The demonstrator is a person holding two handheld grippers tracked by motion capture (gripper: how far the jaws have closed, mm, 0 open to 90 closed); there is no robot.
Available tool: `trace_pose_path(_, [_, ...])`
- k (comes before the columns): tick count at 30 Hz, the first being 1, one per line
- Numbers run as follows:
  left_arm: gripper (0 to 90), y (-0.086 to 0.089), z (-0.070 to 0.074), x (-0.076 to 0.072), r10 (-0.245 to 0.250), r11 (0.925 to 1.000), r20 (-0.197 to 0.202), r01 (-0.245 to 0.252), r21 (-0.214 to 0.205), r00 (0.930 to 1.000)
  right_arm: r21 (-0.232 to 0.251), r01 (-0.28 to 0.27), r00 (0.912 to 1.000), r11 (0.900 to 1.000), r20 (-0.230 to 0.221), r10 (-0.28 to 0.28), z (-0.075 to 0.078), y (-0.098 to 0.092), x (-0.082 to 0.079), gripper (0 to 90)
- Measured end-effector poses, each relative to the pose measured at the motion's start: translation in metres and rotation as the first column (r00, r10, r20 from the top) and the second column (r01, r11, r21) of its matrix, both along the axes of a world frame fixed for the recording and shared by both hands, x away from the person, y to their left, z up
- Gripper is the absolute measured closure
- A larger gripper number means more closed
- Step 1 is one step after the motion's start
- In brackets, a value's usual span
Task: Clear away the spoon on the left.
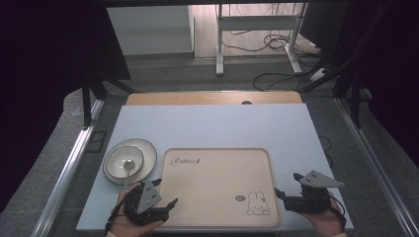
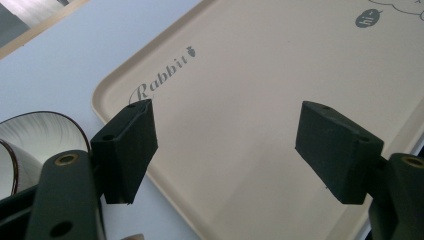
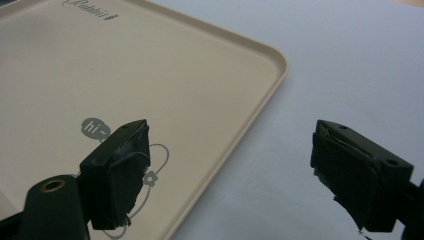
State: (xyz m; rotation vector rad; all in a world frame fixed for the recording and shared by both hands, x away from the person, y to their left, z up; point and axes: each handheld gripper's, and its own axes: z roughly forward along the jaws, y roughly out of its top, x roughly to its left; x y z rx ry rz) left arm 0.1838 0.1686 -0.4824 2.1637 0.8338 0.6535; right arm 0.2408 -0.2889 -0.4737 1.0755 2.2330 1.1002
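Left claw point(image 1: 165, 195) spread over the tray point(image 1: 217, 163); right claw point(image 1: 288, 186) spread astride its edge, probably not touching; bowl point(image 1: 124, 161) beyond left claw.

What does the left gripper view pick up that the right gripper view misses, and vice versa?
Left gripper view alone: the rim of the plate beside the tray's left edge, and the left gripper, jaws apart over the tray.
Right gripper view alone: the tray's rounded far right corner, the open table to its right, and the right gripper, jaws apart across the tray's right edge.
Both: the beige tray with its "Rabbit" script and "hi" bubble, on the pale table.
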Motion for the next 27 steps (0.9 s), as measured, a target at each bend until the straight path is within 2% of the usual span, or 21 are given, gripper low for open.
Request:
trace_pose_path(9, [24.7,0.0000,0.0001,0.0004,0.000,1.0000,0.002,0.000,0.002,1.0000,-0.004,-0.001,1.0000,1.0000,0.001,0.001,-0.0002,-0.0007,0.0004,16.6])
trace_pose_path(27, [24.8,0.0014,0.0072,-0.0044,0.002,1.0000,0.031,-0.002,-0.005,0.9995,-0.002,-0.003,1.0000,1.0000,0.002,0.003,-0.0004,-0.0008,0.0004,16.6])
